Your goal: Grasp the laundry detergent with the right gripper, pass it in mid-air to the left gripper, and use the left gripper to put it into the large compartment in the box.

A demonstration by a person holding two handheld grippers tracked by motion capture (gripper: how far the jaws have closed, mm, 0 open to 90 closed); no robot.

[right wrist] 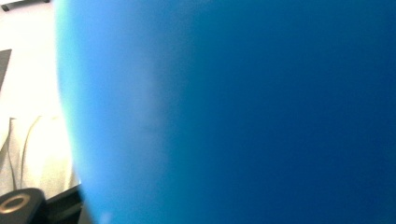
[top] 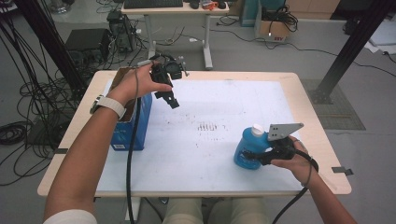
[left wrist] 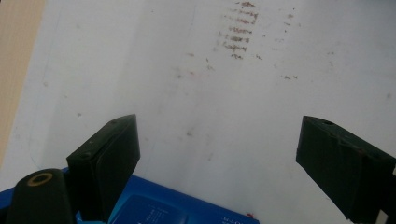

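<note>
My right gripper [top: 258, 156] pinches the blue bottle [top: 247, 148] low on its body; the bottle stands upright near the desk's [top: 224, 107] right front edge, white cap [top: 256, 130] on top. I judge it rigid plastic, smooth and likely slippery, heavy if full, so the broad lower body is the surest hold. Farther off, my left gripper [top: 172, 99] hangs with jaws spread wide above the desk, just beside the open blue box [top: 135, 123] at the left edge.
</note>
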